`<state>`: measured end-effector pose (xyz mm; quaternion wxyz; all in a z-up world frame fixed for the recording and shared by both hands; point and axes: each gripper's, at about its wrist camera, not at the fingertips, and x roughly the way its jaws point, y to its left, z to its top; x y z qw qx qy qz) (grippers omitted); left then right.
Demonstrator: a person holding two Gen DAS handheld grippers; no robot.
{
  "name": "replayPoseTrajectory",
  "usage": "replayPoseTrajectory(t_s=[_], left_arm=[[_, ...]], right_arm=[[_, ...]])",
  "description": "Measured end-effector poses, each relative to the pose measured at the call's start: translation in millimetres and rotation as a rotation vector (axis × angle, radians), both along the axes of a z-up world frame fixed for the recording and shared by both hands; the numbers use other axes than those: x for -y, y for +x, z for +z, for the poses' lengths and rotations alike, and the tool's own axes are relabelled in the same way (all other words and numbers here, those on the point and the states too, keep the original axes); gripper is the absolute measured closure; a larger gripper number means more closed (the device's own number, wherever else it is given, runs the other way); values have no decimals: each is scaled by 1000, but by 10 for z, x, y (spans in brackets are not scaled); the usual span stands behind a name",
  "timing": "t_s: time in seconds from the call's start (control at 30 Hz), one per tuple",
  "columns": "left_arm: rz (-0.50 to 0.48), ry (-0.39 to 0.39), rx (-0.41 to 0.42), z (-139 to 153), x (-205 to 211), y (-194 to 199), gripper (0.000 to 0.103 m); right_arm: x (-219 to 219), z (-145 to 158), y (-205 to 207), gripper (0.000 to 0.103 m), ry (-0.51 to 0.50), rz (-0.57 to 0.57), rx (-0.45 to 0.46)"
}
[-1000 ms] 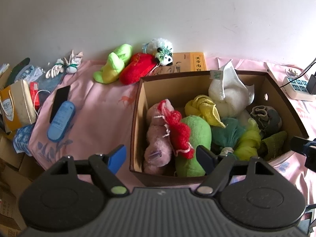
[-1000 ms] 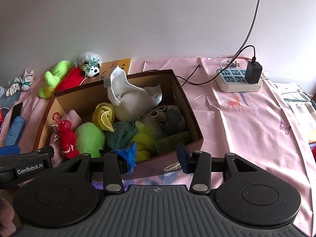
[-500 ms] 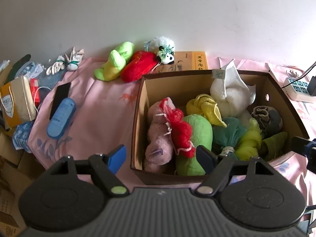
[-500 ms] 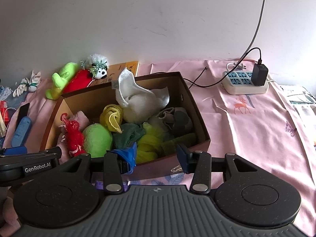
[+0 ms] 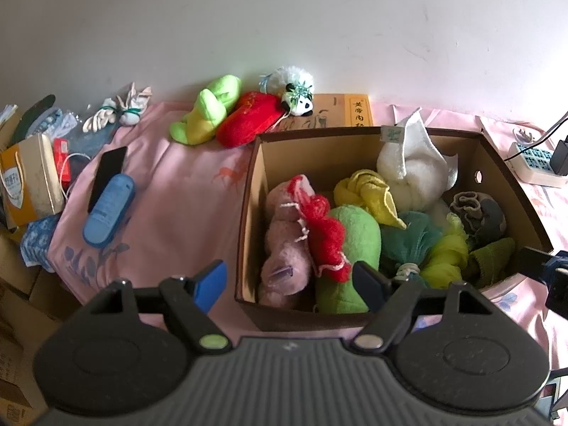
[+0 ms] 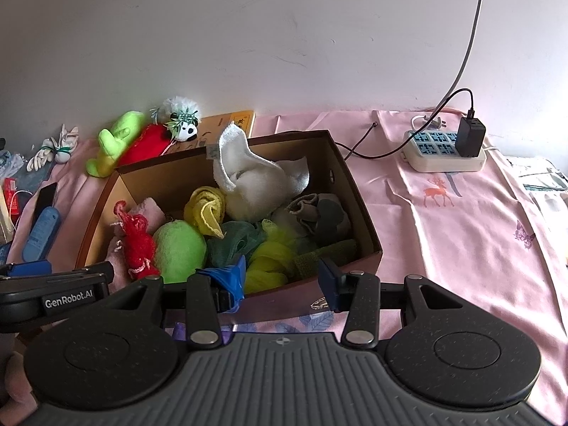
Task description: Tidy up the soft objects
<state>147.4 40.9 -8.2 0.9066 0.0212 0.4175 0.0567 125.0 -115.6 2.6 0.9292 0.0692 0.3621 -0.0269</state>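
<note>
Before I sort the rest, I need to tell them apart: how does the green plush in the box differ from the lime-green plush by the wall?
The green plush lies inside the cardboard box, wedged among other soft items; the lime-green plush lies outside on the pink cloth, against the red plush. The boxed one is a plain rounded shape in a duller green; the outside one is brighter, with yellow parts and lobes. Both look soft and fuzzy.

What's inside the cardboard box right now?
The cardboard box holds a white towel, yellow cloth, green plush, red yarn toy, pink plush and more bundles. Its floor is covered.
</note>
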Motion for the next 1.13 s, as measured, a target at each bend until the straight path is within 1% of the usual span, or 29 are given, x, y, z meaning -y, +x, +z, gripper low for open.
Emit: replayPoseTrajectory(t_s=[0.4,0.73,0.83,0.93,1.0,1.13], left_arm=[[15,-7,9,19,-25,-35,24],[3,-2,17,28,-11,-55,24],[-1,-12,15,26,-17,-56,24],[-7,-10,36,34,-13,-75,24],[-9,-6,50,47,-8,-87,25],[-2,-20,53,52,-34,-77,26]], right_arm=[[-40,2,-6,74,-8,19,-3],[-49,-3,7,74,-4,22,-5],[-47,-10,10,74,-1,18,-5],[-41,-17,10,74,0,15,-5],[-38,-18,9,74,0,17,-5],[-34,-26,10,74,-5,13,-6]])
